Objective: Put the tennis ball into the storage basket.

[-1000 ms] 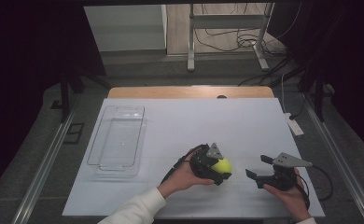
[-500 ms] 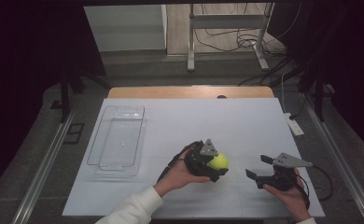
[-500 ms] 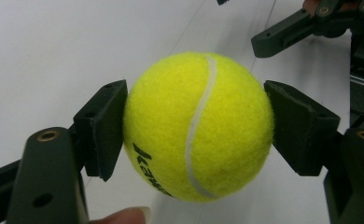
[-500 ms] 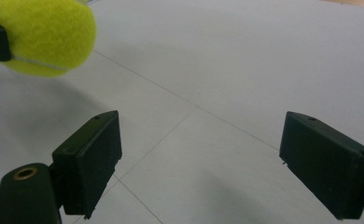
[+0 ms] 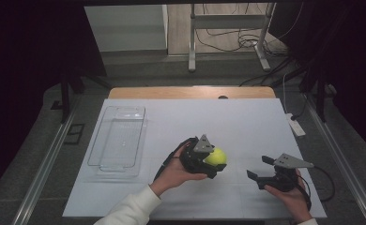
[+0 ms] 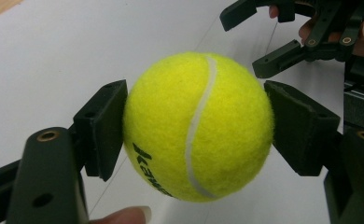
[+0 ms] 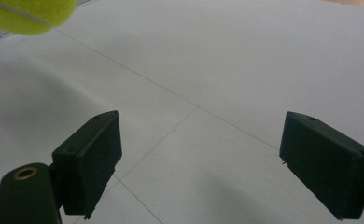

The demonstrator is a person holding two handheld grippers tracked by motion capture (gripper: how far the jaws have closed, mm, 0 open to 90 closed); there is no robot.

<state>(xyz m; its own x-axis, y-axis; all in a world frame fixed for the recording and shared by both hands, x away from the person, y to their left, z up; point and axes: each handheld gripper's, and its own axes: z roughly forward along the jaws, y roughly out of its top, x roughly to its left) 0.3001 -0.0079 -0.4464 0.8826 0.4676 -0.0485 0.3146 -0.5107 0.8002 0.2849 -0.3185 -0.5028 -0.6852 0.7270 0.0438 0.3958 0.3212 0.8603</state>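
We hold the tennis ball (image 5: 216, 156) in the left gripper (image 5: 214, 161), its fingers (image 6: 103, 126) pressed on opposite sides of the ball, over the near middle of the bench (image 5: 247, 122). The clear plastic tray (image 5: 120, 140) lies to the left of the ball and slightly farther off, its long axis running near to far; the left hand is much the nearer to it. The right gripper (image 5: 258, 168) sits near right, fingers (image 7: 91, 156) spread wide on nothing. Ball: bright yellow felt, white curved seam, black lettering partly hidden underneath.
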